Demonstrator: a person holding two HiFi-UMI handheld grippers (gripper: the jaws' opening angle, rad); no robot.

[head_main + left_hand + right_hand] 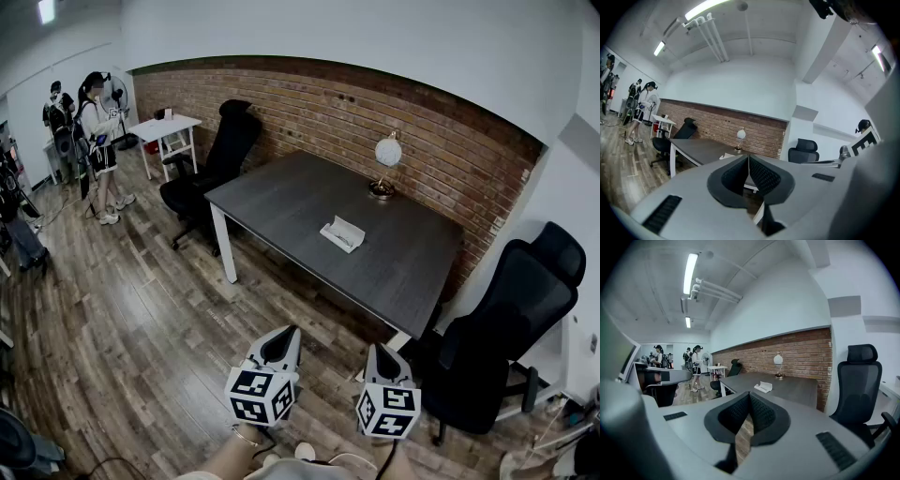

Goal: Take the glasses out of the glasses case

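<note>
A white glasses case lies open on the dark grey table, near its middle, far ahead of both grippers. The same case shows small in the right gripper view, and its edge peeks over the jaws in the left gripper view. My left gripper and right gripper hang side by side above the wooden floor, well short of the table. Both are shut, jaw tips touching, nothing held. I cannot make out the glasses themselves at this distance.
A globe lamp stands at the table's far edge by the brick wall. Black office chairs sit at the table's left and right. A small white table and standing people are at the far left.
</note>
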